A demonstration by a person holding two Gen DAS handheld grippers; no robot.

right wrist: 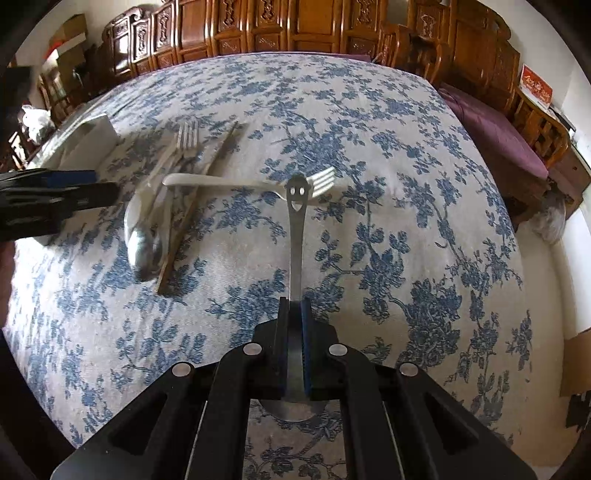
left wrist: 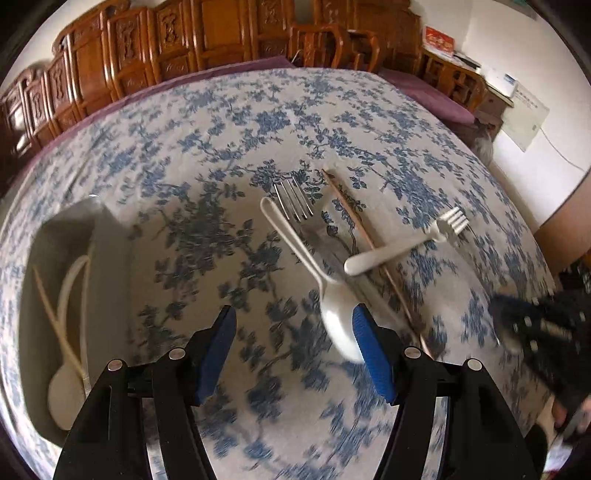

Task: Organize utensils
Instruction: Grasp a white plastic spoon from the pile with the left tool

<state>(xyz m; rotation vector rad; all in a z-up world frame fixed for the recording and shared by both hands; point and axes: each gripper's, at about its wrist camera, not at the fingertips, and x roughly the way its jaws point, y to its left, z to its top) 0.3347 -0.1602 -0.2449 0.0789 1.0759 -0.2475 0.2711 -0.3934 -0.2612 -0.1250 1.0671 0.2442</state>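
Observation:
My left gripper (left wrist: 291,321) is open above the cloth, its right pad beside the bowl of a white spoon (left wrist: 334,314). A metal fork (left wrist: 295,199), a wooden chopstick (left wrist: 369,243) and a white plastic fork (left wrist: 406,247) lie beyond. My right gripper (right wrist: 294,306) is shut on a metal spoon (right wrist: 296,229) with a smiley-face handle end pointing away, its bowl under the gripper. In the right wrist view the white fork (right wrist: 251,181), white spoon (right wrist: 144,236), metal fork (right wrist: 186,134) and chopstick (right wrist: 192,210) lie to the left.
A white tray (left wrist: 107,258) at the left holds a white spoon (left wrist: 64,387) and chopsticks (left wrist: 55,317). The table has a blue floral cloth (right wrist: 369,258). Carved wooden chairs (right wrist: 295,26) ring the far side. The other gripper (right wrist: 48,199) shows at the left.

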